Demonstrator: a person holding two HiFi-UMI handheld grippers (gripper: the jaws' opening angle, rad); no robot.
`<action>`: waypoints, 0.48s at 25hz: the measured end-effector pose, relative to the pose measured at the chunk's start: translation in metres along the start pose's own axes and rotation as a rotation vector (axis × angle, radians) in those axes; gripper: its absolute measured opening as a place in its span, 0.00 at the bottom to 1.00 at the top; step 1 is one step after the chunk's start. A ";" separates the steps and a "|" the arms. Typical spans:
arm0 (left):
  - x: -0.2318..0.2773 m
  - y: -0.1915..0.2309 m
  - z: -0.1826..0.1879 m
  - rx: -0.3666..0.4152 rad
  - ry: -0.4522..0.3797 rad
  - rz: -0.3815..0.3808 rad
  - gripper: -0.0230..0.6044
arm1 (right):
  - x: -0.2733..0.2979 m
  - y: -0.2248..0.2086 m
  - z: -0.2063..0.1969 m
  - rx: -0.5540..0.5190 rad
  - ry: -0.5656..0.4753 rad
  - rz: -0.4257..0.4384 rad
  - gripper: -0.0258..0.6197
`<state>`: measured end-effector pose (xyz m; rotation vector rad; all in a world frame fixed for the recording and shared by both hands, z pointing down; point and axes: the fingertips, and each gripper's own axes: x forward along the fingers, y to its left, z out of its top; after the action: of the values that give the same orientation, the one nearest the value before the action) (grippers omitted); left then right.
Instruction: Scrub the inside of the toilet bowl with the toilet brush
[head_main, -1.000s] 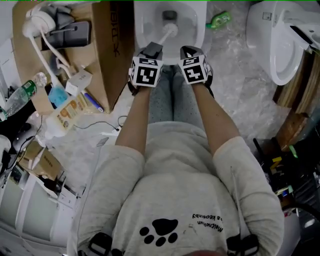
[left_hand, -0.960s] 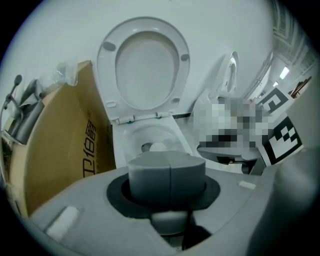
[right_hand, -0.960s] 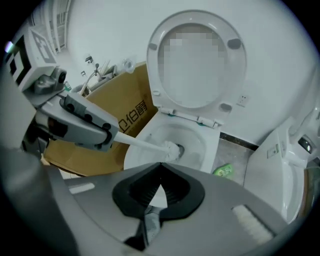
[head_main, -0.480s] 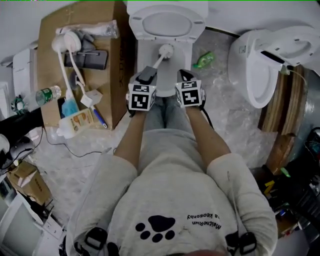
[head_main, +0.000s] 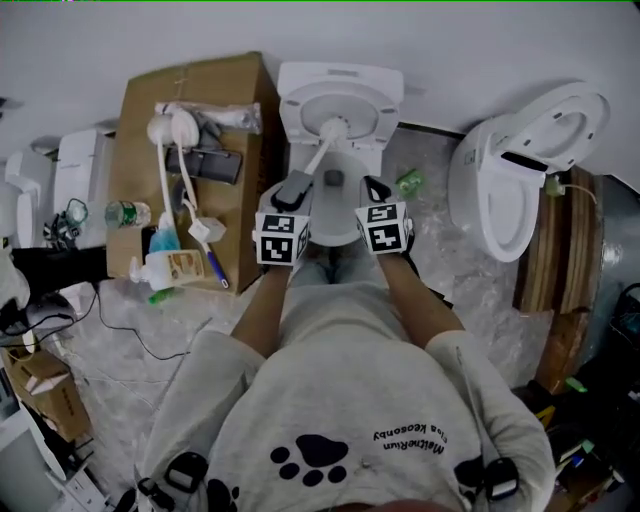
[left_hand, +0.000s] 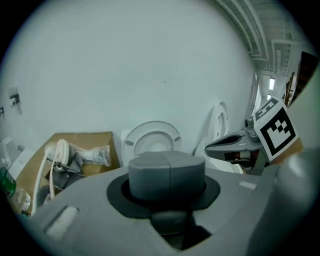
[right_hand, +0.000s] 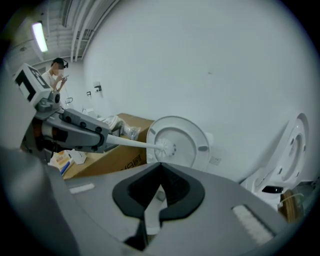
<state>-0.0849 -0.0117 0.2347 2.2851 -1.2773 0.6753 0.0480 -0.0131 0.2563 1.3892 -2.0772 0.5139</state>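
Looking down from the head view, I find the left gripper (head_main: 297, 188) clamped on the dark handle end of the toilet brush (head_main: 320, 148). The right gripper view confirms this grip. The white shaft slants up and away, so the brush head (head_main: 331, 128) sits in front of the upright seat and lid (head_main: 340, 100). It is above the toilet bowl (head_main: 350, 215), not inside it. I judge the far-end grip is chosen for reach and to keep the jaws clear of the water.

The right gripper (head_main: 374, 188) has its jaws together on nothing. It hovers just beside the left one over the bowl's near rim, probably parked out of the brush's sweep.

The bowl is open and unobstructed. A cardboard box (head_main: 200, 100) stands to its left and a second toilet (head_main: 520, 180) to its right, both clear of the work. No scrubbing contact is evident; the head must drop into the bowl.
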 end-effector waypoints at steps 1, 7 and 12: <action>-0.006 -0.002 0.008 0.005 -0.023 0.002 0.28 | -0.006 0.001 0.009 -0.023 -0.026 -0.002 0.04; -0.042 -0.006 0.057 0.051 -0.182 0.037 0.28 | -0.043 -0.001 0.067 -0.105 -0.188 -0.041 0.04; -0.069 -0.002 0.102 0.041 -0.322 0.091 0.28 | -0.079 -0.004 0.125 -0.132 -0.365 -0.081 0.04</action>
<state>-0.0934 -0.0251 0.1129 2.4531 -1.5310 0.3737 0.0434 -0.0348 0.1097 1.5718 -2.2756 0.0893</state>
